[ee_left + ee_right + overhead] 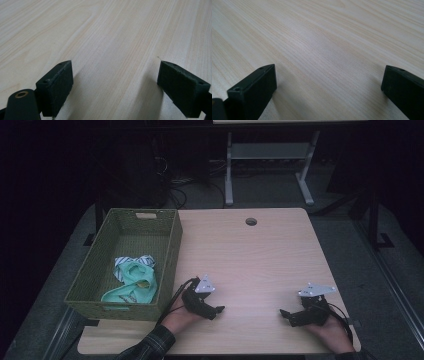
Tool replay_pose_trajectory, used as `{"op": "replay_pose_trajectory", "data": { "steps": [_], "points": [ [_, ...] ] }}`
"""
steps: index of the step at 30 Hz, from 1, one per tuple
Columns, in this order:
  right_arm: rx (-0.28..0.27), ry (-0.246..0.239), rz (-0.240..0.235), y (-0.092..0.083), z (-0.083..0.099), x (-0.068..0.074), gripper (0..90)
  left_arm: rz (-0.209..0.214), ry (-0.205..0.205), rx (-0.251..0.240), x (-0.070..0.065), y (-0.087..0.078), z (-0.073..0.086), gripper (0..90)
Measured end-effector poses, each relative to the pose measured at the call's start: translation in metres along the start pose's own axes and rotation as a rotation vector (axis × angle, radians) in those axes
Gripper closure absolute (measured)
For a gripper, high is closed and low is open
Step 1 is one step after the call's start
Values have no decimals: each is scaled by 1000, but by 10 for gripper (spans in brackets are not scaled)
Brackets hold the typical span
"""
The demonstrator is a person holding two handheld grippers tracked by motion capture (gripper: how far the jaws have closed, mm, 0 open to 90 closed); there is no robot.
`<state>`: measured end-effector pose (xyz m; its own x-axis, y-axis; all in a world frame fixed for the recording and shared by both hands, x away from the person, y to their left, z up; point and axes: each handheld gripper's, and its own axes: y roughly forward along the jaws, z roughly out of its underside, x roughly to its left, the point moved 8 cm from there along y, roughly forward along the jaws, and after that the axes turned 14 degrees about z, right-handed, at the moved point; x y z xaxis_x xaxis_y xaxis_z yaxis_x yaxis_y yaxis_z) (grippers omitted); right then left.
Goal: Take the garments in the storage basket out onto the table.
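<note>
Your left gripper (218,310) low over the table (250,260), jaws spread, nothing between them; your right gripper (285,314) likewise released, well apart; mint cloth (135,282) in the woven basket (170,255) beside your left hand.

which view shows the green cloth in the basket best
The high view. It looks down into the woven basket at the table's left edge, where the mint-green cloth lies crumpled with a striped piece at its top. Both gripper views look along open jaws at bare wooden tabletop, so they give nothing of the cloth.
</note>
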<state>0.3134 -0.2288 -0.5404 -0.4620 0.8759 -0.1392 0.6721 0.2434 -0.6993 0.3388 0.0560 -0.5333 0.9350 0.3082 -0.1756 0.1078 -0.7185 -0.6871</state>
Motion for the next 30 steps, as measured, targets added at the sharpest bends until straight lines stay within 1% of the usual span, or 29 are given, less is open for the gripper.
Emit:
{"op": "replay_pose_trajectory", "data": {
  "steps": [1,2,6,11,18,21,25,27,30],
  "points": [
    [0,0,0,0,0,0,0,0,0,0,0,0,0,126],
    [0,0,0,0,0,0,0,1,4,11,0,0,0,126],
    [1,0,-5,0,-1,0,0,-5,-12,48,1,-2,-1,128],
    [3,1,-1,1,-1,0,0,-8,-18,72,2,-5,0,128],
    [2,3,2,1,-1,0,0,-3,-19,84,1,-5,0,130],
    [0,-3,2,2,-1,0,0,8,-32,80,2,-6,-1,131],
    [2,-1,3,1,-1,0,0,11,-34,75,2,-7,-2,131],
    [2,1,3,1,-1,0,0,8,-42,63,2,-7,-3,131],
    [5,3,2,1,-1,0,0,10,-34,69,2,-8,-4,131]
  ]
}}
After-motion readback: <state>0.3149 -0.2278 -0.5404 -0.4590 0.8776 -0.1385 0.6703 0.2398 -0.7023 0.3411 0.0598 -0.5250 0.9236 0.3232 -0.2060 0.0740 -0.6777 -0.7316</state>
